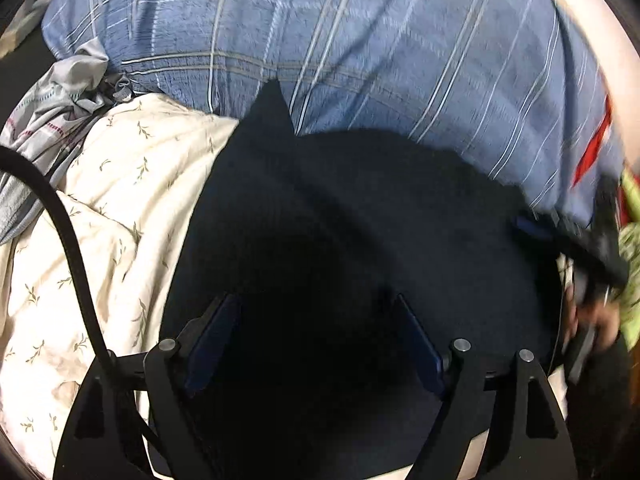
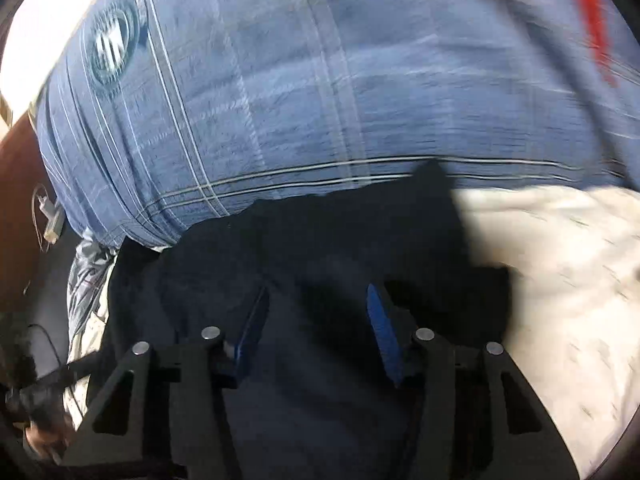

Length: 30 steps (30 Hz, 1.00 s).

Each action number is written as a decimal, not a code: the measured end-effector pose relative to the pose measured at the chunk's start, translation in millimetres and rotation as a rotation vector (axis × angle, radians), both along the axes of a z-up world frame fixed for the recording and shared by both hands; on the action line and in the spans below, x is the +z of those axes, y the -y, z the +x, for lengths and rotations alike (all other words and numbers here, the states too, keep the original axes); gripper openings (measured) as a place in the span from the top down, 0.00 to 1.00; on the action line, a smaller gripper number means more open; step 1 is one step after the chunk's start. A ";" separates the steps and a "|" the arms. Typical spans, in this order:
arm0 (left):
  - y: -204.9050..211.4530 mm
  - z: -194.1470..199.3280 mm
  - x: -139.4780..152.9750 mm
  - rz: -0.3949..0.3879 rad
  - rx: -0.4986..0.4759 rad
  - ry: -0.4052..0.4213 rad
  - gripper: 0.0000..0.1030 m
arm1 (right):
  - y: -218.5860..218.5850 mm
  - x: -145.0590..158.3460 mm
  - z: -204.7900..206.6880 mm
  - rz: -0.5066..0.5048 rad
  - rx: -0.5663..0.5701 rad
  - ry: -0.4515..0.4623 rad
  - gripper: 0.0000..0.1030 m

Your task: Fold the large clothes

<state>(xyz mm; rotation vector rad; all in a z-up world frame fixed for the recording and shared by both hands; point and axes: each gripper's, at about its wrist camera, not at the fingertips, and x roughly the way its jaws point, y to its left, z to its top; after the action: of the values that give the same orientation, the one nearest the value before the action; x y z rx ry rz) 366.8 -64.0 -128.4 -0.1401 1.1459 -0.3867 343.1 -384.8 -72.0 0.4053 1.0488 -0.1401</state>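
A dark navy ribbed garment lies on the bed, over a cream leaf-print quilt and against a blue plaid pillow. My left gripper is open just above the garment, its blue pads wide apart with dark cloth between and below them. My right gripper is open over the same garment, with nothing pinched between its pads. The right gripper also shows at the right edge of the left wrist view, blurred, at the garment's right edge.
A grey striped cloth is bunched at the left beside the pillow. The blue plaid pillow fills the back in the right wrist view, the cream quilt its right side. A black cable crosses the quilt. A red item sits at far right.
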 end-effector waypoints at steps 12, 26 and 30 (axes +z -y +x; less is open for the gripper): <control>-22.7 3.5 -34.5 0.045 0.050 -0.003 0.05 | 100.1 -17.2 -42.7 -0.243 -0.331 -0.177 0.79; -94.4 -110.8 -3.5 -0.274 0.284 -0.146 0.01 | 51.8 40.1 -277.2 0.332 -0.396 0.048 0.19; -80.5 -116.7 -20.8 -0.338 0.286 -0.197 0.01 | 34.8 9.6 -271.0 0.461 -0.414 0.047 0.19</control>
<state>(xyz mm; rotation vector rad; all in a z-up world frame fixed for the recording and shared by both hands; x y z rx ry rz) 250.1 16.5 -149.3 -0.6429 1.2259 -0.3134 72.0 -419.6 -62.5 1.0391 0.9356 -0.2575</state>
